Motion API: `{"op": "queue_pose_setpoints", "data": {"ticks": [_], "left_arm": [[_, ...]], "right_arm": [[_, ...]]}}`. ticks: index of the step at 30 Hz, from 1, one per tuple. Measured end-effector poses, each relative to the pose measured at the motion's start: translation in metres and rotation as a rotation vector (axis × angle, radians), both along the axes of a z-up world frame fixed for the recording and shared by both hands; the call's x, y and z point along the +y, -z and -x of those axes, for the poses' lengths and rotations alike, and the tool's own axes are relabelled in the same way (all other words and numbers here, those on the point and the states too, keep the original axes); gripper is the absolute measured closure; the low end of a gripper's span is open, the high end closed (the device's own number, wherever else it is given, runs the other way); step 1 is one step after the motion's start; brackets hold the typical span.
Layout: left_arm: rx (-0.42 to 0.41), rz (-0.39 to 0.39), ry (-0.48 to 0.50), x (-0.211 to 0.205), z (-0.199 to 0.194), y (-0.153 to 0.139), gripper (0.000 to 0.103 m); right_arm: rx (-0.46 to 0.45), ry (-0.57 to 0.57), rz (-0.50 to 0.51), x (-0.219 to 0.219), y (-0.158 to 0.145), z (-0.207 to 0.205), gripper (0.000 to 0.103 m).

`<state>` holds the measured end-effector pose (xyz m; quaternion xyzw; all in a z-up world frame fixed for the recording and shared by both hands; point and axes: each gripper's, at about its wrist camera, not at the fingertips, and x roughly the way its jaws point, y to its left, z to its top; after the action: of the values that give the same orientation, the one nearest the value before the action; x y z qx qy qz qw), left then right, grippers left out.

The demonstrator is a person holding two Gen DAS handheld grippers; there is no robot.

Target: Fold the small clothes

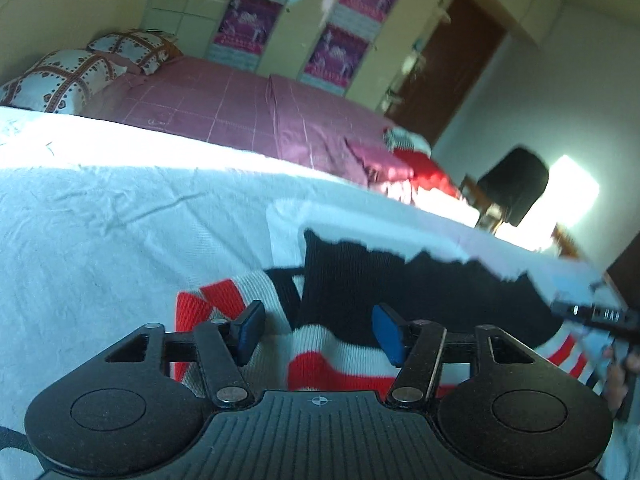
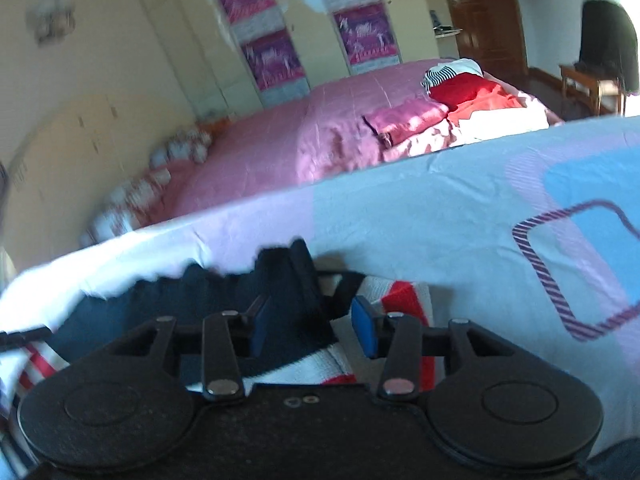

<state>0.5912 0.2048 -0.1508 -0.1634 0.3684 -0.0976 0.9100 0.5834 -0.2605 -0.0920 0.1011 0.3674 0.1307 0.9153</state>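
A small knitted garment [image 1: 360, 288] with a black body and red-and-white striped parts lies on a white and pale-blue sheet [image 1: 120, 208]. My left gripper [image 1: 320, 332] is open just above its striped part, blue pads on either side of the knit. In the right wrist view the same garment [image 2: 288, 280] lies under my right gripper [image 2: 310, 330], which is open with the black fabric between its pads. The right gripper also shows in the left wrist view [image 1: 592, 316] at the garment's right end.
Behind the sheet is a bed with a pink cover [image 1: 224, 96], patterned pillows [image 1: 60, 76] and a heap of red, pink and striped clothes [image 2: 460, 96]. A wardrobe with posters [image 1: 248, 12], a brown door [image 1: 452, 60] and a dark chair [image 1: 516, 184] stand further back.
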Motion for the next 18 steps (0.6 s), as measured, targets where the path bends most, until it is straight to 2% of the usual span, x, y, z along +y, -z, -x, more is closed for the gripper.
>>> {"op": "queue_pose_setpoints", "data": {"ticks": [1,2,3,4,5,7,10,13,15,16,18], "left_arm": [[0.004,-0.04,0.008,-0.004,-0.001,0.003,0.06],[0.0,-0.072,0.009,-0.008,-0.002,0.003,0.065],[-0.003,-0.075,0.011,-0.009,-0.002,0.002,0.081],[-0.007,-0.074,0.007,-0.009,-0.002,0.002,0.088],[-0.022,-0.069,0.001,-0.008,0.001,-0.002,0.095],[-0.056,-0.044,-0.019,-0.002,0.008,-0.007,0.096],[-0.12,-0.02,-0.061,0.01,0.022,-0.016,0.096],[-0.142,-0.03,-0.068,0.012,0.028,-0.02,0.096],[-0.086,-0.06,-0.069,0.01,0.023,-0.012,0.096],[-0.047,-0.07,-0.076,0.009,0.017,-0.002,0.096],[-0.037,-0.063,-0.088,0.01,0.014,0.006,0.096]], "right_arm": [[0.008,-0.006,0.053,0.006,0.003,-0.002,0.061],[0.006,-0.019,0.092,0.012,0.004,-0.003,0.067],[-0.009,-0.03,0.127,0.016,0.004,-0.004,0.076],[-0.02,-0.043,0.146,0.02,0.003,-0.003,0.095],[-0.023,-0.059,0.148,0.023,0.002,-0.003,0.098],[-0.048,-0.049,0.164,0.026,-0.004,0.001,0.098],[-0.119,-0.009,0.137,0.015,-0.019,0.011,0.099],[-0.158,0.005,0.132,0.005,-0.027,0.016,0.099],[-0.127,0.011,0.163,0.004,-0.02,0.011,0.099],[-0.082,0.024,0.182,0.003,-0.011,0.005,0.099],[-0.015,0.039,0.194,0.001,0.009,-0.003,0.099]]}}
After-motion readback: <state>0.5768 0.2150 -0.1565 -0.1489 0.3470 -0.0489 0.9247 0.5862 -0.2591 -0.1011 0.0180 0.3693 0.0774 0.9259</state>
